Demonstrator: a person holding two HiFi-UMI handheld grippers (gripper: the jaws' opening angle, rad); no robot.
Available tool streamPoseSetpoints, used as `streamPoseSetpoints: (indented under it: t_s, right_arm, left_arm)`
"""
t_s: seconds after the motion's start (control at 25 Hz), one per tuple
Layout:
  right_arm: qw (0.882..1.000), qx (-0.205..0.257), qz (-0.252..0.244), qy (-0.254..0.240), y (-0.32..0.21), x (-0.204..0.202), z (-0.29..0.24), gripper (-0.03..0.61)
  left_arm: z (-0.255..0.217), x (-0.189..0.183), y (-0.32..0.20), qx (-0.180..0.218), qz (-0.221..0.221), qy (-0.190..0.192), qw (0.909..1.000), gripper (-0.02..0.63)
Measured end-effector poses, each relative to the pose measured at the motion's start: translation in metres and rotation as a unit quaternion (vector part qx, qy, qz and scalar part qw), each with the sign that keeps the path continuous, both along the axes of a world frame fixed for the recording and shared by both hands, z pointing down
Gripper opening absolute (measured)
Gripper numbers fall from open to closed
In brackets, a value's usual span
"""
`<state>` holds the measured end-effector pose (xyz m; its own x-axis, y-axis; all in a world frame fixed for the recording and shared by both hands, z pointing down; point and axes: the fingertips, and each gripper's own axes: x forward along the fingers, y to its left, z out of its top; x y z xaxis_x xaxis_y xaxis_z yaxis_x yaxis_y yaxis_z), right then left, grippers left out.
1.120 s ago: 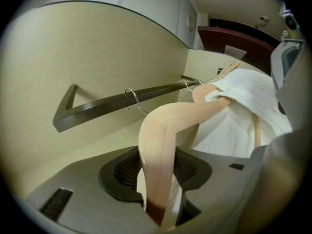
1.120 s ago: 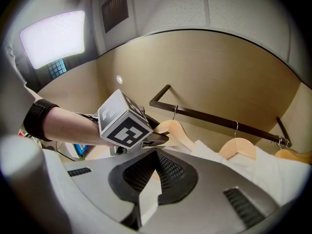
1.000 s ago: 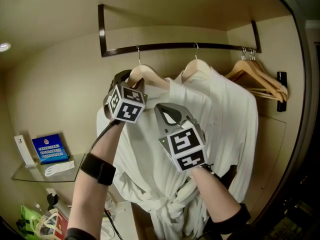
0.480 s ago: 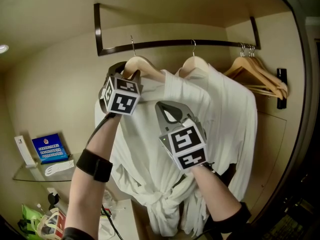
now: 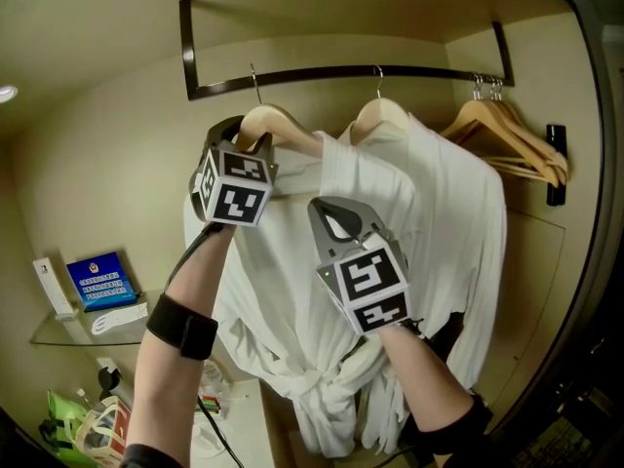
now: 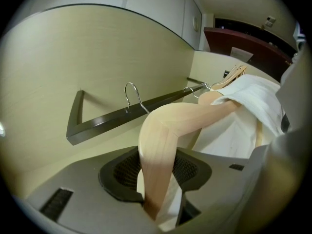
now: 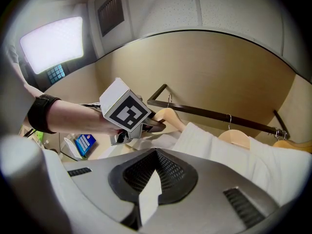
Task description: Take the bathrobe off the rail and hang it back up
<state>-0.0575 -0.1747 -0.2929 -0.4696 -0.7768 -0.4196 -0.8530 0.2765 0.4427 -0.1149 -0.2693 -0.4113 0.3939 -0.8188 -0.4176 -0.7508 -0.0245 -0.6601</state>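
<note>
Now the fingers of my left gripper clamp the left arm of the pale wooden hanger, its length running rightward along the dark metal rail, hook just above. My right gripper, lower right, pinches a fold of the white terry bathrobe draped centre-frame.

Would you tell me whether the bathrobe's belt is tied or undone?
Tied: the belt is knotted at the front of the hanging bathrobe.

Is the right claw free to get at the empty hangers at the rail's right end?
Probably not: the right claw is shut on the bathrobe, and the second robe hangs between it and the empty hangers.
</note>
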Motion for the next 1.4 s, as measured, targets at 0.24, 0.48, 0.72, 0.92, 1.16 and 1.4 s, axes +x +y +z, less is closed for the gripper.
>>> streamPoseSetpoints:
  t_s: [0.24,0.48,0.72,0.92,1.16,1.4]
  right_arm:
    - [1.000,-0.005,-0.013,-0.002,0.007,0.005,0.008,0.017]
    - [0.999,-0.016,-0.030,-0.004,0.020,0.017,0.023,0.017]
    - [0.997,-0.051,-0.052,-0.003,0.029,0.038,0.060,0.017]
    - [0.994,-0.083,-0.077,-0.004,0.029,0.047,0.103,0.017]
    - [0.985,-0.141,-0.104,0.002,0.027,0.044,0.180,0.017]
    - [0.974,-0.195,-0.120,0.010,0.031,0.046,0.248,0.017]
  left_arm:
    - [0.011,0.006,0.016,-0.002,-0.005,-0.001,1.0000,0.178]
    - [0.033,0.009,0.033,-0.009,-0.016,-0.002,0.9998,0.178]
    - [0.078,0.013,0.046,-0.049,-0.037,0.008,0.9981,0.178]
    - [0.121,0.019,0.060,-0.067,-0.060,0.014,0.9958,0.178]
    - [0.200,0.012,0.072,-0.094,-0.096,0.019,0.9907,0.176]
    - [0.266,0.016,0.086,-0.119,-0.117,0.016,0.9859,0.176]
